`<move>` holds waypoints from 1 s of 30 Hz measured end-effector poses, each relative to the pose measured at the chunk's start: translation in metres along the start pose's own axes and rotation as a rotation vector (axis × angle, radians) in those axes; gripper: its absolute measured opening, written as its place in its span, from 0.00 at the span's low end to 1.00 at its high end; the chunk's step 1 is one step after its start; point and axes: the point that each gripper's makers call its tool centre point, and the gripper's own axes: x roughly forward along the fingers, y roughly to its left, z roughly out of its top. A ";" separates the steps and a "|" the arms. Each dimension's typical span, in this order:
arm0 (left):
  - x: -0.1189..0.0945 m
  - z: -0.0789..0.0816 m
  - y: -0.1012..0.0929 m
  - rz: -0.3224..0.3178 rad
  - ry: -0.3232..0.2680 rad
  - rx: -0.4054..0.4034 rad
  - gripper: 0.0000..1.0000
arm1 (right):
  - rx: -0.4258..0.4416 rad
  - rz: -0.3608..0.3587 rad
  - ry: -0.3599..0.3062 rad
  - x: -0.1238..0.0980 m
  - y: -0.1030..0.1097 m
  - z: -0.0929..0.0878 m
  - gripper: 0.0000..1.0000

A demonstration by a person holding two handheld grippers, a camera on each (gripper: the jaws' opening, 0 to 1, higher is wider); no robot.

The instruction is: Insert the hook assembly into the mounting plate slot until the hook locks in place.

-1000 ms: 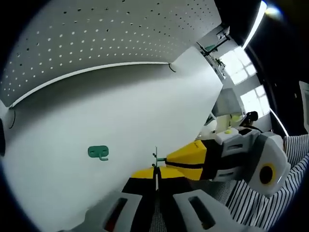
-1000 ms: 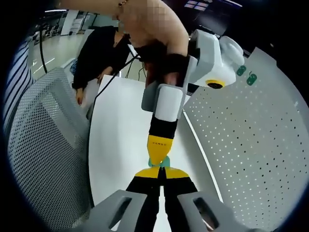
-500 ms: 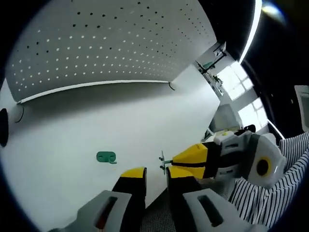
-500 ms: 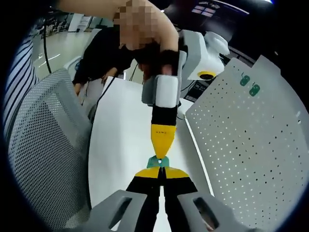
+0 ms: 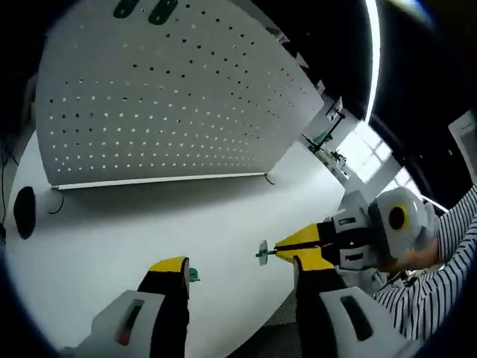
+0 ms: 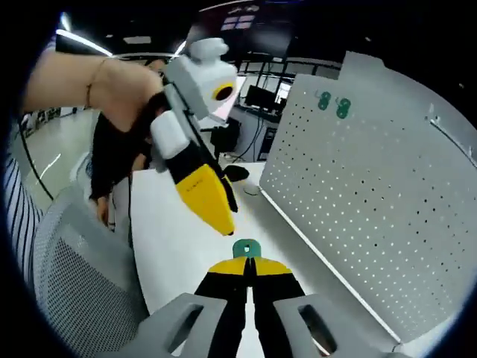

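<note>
In the left gripper view, the white counter [image 5: 134, 239] runs broad and bare from the left edge to its near rim, plenty of room to move. A dark round object [image 5: 24, 211] sits at far left, too dim to identify. The pegboard [image 5: 164, 97] stands upright along the back edge of the counter, two green pieces [image 5: 149, 10] mounted at its top, cut by the rim. The left gripper [image 5: 238, 276] is released, jaws spread wide; a small green bit [image 5: 193, 275] peeks beside its left jaw tip, mostly hidden. Further right, the right gripper [image 5: 277, 251] comes in from the side, clenched on the hook assembly [image 5: 261, 252], a small green disc on a thin stem, held just above the counter.

Right gripper view: a mesh chair [image 6: 74, 283] at left, then the left gripper [image 6: 212, 205] reaching in above, held in a hand [image 6: 112, 89]. The right gripper [image 6: 244, 265] pinches the hook assembly [image 6: 244, 248] between shut tips. Rightward, the pegboard [image 6: 373, 186] carries the two green pieces [image 6: 332, 104] near its top. No writing is readable.
</note>
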 end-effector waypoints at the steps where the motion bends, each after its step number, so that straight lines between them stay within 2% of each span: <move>1: 0.000 0.000 0.000 0.002 -0.007 0.000 0.63 | 0.024 -0.007 -0.004 0.000 -0.002 0.001 0.00; 4: -0.004 0.004 0.004 0.038 -0.077 0.036 0.68 | 0.098 -0.022 -0.012 0.002 -0.009 0.003 0.00; 7: -0.009 0.002 0.008 0.086 -0.105 0.066 0.71 | 0.116 -0.038 -0.018 0.003 -0.013 0.006 0.00; 10: -0.011 0.000 0.007 0.105 -0.130 0.079 0.73 | 0.157 -0.049 -0.027 0.004 -0.015 0.010 0.00; 14: -0.013 -0.005 0.007 0.162 -0.157 0.150 0.77 | 0.201 -0.071 -0.049 0.007 -0.020 0.017 0.00; 19: -0.011 -0.018 0.004 0.182 -0.195 0.174 0.82 | 0.266 -0.105 -0.084 0.011 -0.026 0.028 0.00; 25: -0.008 -0.036 -0.003 0.185 -0.227 0.187 0.86 | 0.303 -0.149 -0.116 0.016 -0.036 0.045 0.00; 30: -0.006 -0.043 -0.009 0.188 -0.255 0.208 0.89 | 0.348 -0.181 -0.144 0.023 -0.046 0.059 0.00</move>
